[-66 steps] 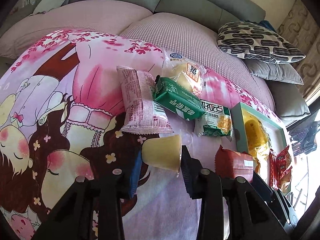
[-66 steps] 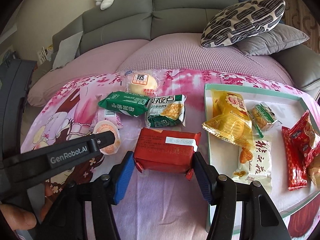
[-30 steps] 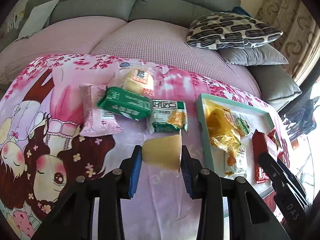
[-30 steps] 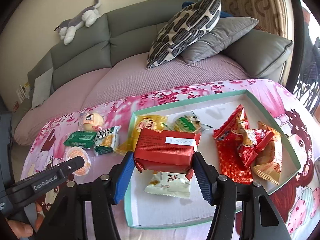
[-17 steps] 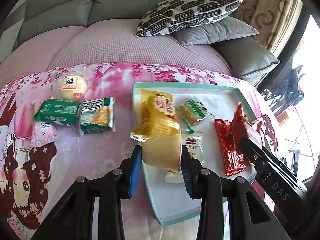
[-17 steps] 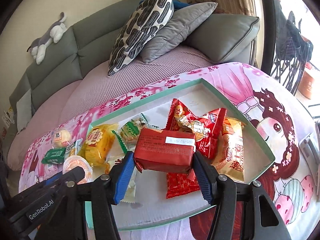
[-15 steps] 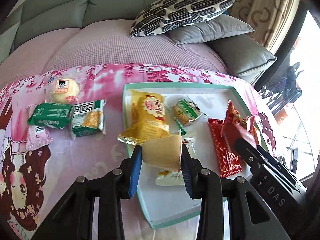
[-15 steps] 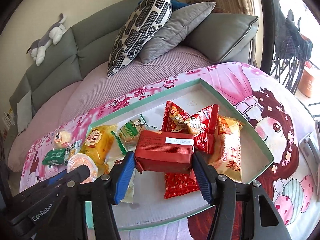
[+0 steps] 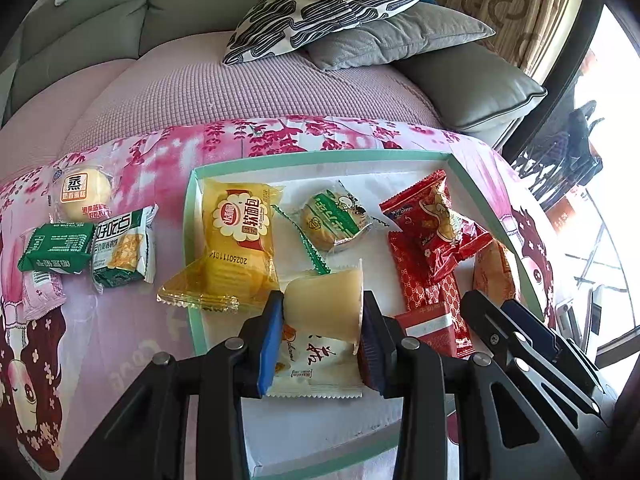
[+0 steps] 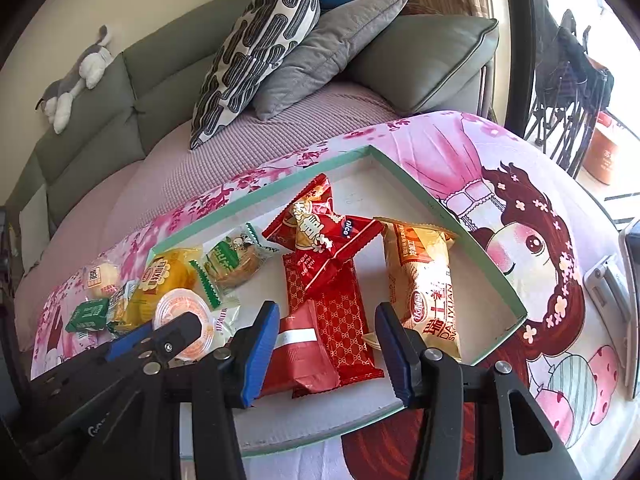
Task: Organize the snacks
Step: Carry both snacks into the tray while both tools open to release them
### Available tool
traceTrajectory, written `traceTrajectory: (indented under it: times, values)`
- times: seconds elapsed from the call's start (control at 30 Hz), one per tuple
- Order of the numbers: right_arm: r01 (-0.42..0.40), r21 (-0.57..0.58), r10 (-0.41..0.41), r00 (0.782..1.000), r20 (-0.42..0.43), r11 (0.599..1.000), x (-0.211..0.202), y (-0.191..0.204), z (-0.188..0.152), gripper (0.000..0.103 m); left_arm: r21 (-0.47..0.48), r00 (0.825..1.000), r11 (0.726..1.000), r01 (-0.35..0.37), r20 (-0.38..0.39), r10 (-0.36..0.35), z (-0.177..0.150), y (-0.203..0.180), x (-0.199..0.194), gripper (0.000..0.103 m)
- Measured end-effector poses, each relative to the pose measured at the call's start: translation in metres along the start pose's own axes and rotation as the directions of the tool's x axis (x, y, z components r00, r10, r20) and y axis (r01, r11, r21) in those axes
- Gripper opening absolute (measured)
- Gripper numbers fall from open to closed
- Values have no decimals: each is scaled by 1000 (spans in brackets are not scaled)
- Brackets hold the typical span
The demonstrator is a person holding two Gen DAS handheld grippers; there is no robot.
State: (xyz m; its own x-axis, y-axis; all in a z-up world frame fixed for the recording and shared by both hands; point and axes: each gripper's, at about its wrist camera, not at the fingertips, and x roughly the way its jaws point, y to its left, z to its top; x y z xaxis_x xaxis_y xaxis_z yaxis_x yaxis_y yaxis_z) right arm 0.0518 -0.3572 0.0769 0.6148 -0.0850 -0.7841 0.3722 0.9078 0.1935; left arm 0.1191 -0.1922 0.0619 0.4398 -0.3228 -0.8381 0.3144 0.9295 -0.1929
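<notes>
My left gripper (image 9: pixel 320 332) is shut on a pale yellow jelly cup (image 9: pixel 324 304), held over the near left part of the green-rimmed white tray (image 9: pixel 320 156). From the right wrist the cup's orange lid (image 10: pixel 184 316) shows. My right gripper (image 10: pixel 324 344) hangs over the tray's near side with its jaws closing. A red brick-shaped packet (image 10: pixel 304 356) lies tilted on the tray below them, and the pads do not press on it. The tray also holds a yellow bread packet (image 9: pixel 236 240), a green-and-white cake (image 9: pixel 336 216), red packets (image 9: pixel 436 224) and an orange wafer packet (image 10: pixel 424 288).
On the pink cartoon cloth left of the tray lie a round bun packet (image 9: pixel 82 196), two green packets (image 9: pixel 56 248) (image 9: pixel 122 248) and a pink one (image 9: pixel 40 288). Behind is a grey sofa with pillows (image 9: pixel 340 4). A white device (image 10: pixel 624 280) lies at the cloth's right edge.
Both grippers moved right, from the loose snacks to above the tray. The red packet has left the right jaws and now lies on the tray; those jaws have narrowed.
</notes>
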Motion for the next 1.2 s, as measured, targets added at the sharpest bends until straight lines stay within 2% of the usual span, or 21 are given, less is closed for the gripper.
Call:
traceTrajectory:
  times: [0.27,0.4,0.53,0.6,0.97,1.2]
  values:
    - [14,1,-14,1000,-9,1000,1,-3,0,53,-13,1000,1000,4,-18,-4,1,-2,6,40]
    - [16,-1,-16,1000,-11,1000,2,-3,0,53,-26,1000,1000,1,-15,-1,1,1,3,49]
    - [12,-8,-12,1000,-15,1000,1,0,0,53,-32,1000,999,4,-8,-4,-1,4,-6,51]
    - [8,-13,-8,1000,-16,1000,1,1,-1,53,-36,1000,999,4,-2,-4,-4,7,-12,55]
    - [-3,-47,3,1000,-6,999,-7,10,0,53,-103,998,993,-60,21,62,-18,46,-36,55]
    - [-2,-63,1,1000,-13,998,-6,15,-1,53,-167,995,982,-94,8,96,-22,70,-33,55]
